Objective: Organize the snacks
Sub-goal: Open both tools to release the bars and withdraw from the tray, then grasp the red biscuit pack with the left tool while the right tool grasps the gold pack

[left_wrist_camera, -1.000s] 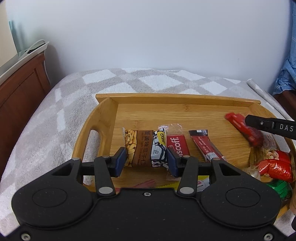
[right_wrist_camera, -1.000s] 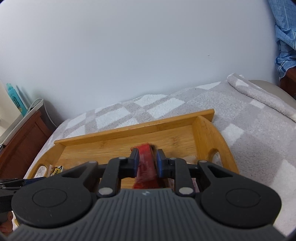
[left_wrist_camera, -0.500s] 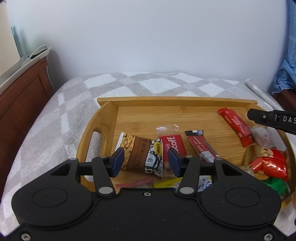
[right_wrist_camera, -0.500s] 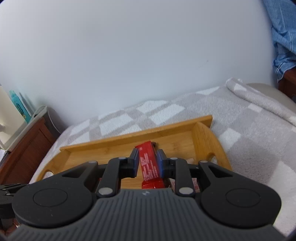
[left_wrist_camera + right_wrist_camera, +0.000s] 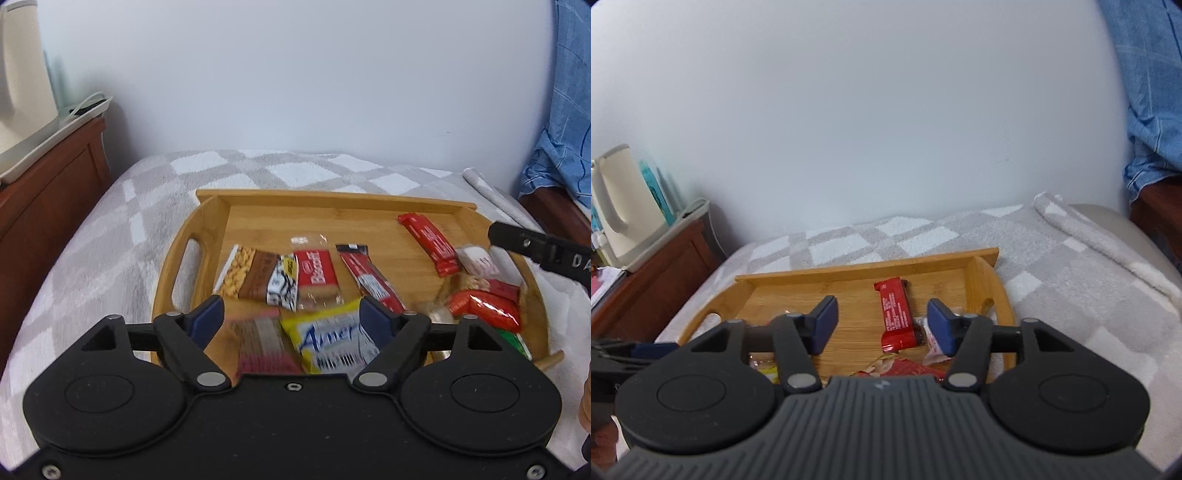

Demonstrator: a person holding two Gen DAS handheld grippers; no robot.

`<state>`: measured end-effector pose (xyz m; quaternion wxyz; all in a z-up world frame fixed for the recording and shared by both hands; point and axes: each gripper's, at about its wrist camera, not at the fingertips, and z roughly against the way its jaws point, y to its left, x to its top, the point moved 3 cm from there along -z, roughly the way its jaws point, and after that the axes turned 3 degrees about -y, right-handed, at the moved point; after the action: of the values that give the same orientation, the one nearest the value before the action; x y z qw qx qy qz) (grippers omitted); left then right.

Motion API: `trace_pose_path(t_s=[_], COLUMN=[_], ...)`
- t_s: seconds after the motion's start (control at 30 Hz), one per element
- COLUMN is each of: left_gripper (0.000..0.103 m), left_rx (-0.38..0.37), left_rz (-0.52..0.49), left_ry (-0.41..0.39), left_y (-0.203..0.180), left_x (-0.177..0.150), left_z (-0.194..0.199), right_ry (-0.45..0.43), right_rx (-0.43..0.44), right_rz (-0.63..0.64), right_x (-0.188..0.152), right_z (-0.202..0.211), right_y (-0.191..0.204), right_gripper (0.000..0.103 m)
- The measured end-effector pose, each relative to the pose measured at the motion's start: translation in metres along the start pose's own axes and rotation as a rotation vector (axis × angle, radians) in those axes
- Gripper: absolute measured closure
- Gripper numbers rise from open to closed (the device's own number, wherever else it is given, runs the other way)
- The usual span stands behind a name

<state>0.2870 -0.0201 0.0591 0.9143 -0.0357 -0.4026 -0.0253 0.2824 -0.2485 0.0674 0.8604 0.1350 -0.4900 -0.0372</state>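
Note:
A bamboo tray [image 5: 207,218] lies on a checked blanket and holds several snacks. A peanut packet [image 5: 255,275], a Biscoff packet [image 5: 316,275] and a red stick [image 5: 371,282] lie in a row. A red bar [image 5: 430,242] lies at the tray's back right; it also shows in the right wrist view [image 5: 895,314]. My left gripper [image 5: 293,317] is open and empty above a yellow packet [image 5: 328,341]. My right gripper [image 5: 882,323] is open and empty above the red bar, and one finger of it [image 5: 517,240] shows at the tray's right end.
Red, white and green wrapped snacks [image 5: 484,310] are heaped at the tray's right end. A wooden nightstand [image 5: 44,195] with a cream kettle [image 5: 624,206] stands to the left. Blue cloth [image 5: 1145,110] hangs at the right. The wall is close behind.
My right gripper has opened and let go of the red bar, which now lies in the tray. My left gripper has opened wider and drawn back towards the tray's near edge.

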Motion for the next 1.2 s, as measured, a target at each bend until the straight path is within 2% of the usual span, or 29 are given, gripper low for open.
trace_pose_path(t_s=[0.37, 0.73, 0.97, 1.2], left_gripper=[0.014, 0.012, 0.008, 0.006], left_rx=[-0.003, -0.014, -0.012, 0.018], left_rz=[-0.043, -0.068, -0.080, -0.090], left_ry=[-0.028, -0.054, -0.094, -0.092], left_y=[-0.012, -0.009, 0.001, 0.018], left_x=[-0.032, -0.070, -0.099, -0.125], left_z=[0.049, 0.091, 0.113, 0.125], right_ry=[-0.038, -0.048, -0.023, 0.016], right_rx=[-0.001, 0.000, 0.004, 0.010], right_rz=[0.021, 0.030, 0.064, 0.105], right_x=[-0.027, -0.058, -0.083, -0.112], right_z=[0.054, 0.091, 0.106, 0.115], right_y=[0.013, 0.021, 0.034, 0.053], right_gripper=[0.020, 0.015, 0.014, 0.012])
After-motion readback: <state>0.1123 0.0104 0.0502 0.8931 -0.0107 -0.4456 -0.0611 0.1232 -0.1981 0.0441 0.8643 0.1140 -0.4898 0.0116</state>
